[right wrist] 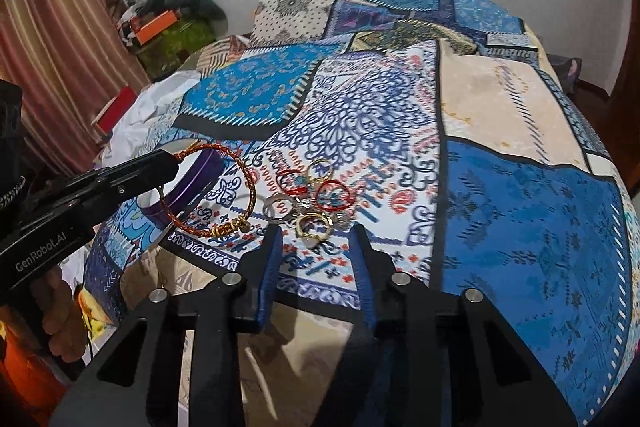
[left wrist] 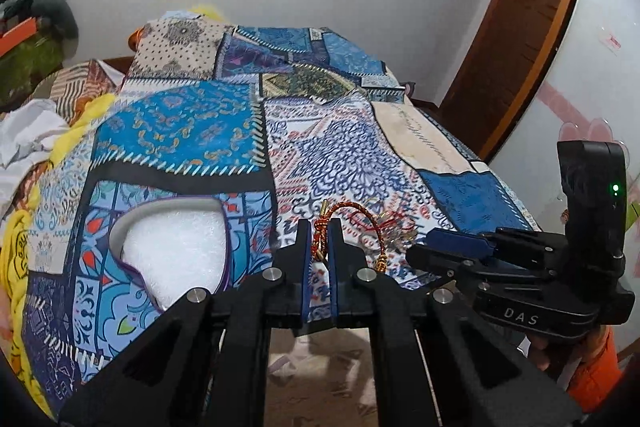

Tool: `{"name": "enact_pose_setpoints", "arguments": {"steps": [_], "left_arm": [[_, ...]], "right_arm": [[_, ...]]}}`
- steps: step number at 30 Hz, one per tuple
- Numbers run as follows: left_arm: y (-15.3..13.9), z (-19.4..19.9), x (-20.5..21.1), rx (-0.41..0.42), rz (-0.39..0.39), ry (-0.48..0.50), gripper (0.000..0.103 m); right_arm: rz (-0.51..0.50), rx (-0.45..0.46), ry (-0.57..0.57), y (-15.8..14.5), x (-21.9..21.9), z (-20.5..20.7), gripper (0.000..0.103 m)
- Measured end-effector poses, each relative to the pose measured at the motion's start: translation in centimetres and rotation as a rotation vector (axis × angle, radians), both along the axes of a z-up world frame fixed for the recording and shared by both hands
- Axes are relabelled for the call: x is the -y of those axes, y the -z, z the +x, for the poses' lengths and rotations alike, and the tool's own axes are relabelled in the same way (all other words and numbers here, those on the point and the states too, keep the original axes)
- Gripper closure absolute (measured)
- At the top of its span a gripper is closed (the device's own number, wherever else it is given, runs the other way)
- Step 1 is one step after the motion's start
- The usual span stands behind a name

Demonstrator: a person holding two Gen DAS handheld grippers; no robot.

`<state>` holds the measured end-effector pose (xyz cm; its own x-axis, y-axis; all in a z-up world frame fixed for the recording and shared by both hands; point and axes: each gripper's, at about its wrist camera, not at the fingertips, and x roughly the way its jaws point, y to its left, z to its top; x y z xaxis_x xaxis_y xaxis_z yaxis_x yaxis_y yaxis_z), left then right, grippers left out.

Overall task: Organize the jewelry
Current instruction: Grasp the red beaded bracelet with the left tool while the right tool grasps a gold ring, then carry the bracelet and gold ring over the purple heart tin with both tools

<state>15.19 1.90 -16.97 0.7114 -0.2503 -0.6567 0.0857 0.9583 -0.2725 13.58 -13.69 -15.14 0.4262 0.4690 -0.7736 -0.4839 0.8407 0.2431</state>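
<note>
Your left claw (left wrist: 320,227) was clamped on the bangle (right wrist: 224,187) beside the box (left wrist: 176,247); your right claw (right wrist: 316,239) stood apart near the rings (right wrist: 312,203) on the bed (right wrist: 520,187).

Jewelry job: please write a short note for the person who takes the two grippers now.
Left gripper: shut on the red-and-gold braided bangle, lifted beside the purple-rimmed box with white lining.
Right gripper: open, empty, just before the pile of small rings on the blue patchwork bedcover.
Done: nothing in the box yet.
Left: probably box the bangle, then the rings.
</note>
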Motion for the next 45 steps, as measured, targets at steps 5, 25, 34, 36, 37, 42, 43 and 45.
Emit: {"name": "enact_pose_setpoints", "arguments": {"steps": [5,25,34,36,37,42,43,45], "left_arm": [[0.8,-0.1,-0.3,-0.013,-0.007,-0.005,0.097],[-2.4,-2.1,-0.7,0.064,0.007,-0.032,0.097],[-4.8,-4.0,-2.4,0.133,0.028,-0.081,0.097],[-5.2,-4.3,-3.0,0.146,0.032,-0.094,0.097],[-5.3,-4.5,-3.2,0.151,0.034,-0.100,0.097],[-6.0,-5.2,-4.9,0.177,0.043,-0.136,0.097],[-6.1,-5.4,-5.3,0.182,0.044,-0.145,0.097],[-6.2,-5.5,-5.9,0.188,0.046,-0.159,0.097]], "right_arm": [[-0.032,-0.003,-0.013,0.5,-0.9,0.4,0.080],[-0.011,0.052,0.026,-2.2,-0.3,-1.0,0.087],[0.028,0.127,0.021,-5.3,-1.4,-2.0,0.087],[0.037,0.141,0.017,-5.8,-1.9,-2.3,0.087],[0.042,0.148,0.014,-6.1,-2.2,-2.4,0.087],[0.060,0.174,-0.011,-7.1,-3.9,-2.8,0.087],[0.062,0.177,-0.016,-7.2,-4.1,-2.9,0.087],[0.067,0.182,-0.027,-7.5,-4.8,-3.0,0.087]]}}
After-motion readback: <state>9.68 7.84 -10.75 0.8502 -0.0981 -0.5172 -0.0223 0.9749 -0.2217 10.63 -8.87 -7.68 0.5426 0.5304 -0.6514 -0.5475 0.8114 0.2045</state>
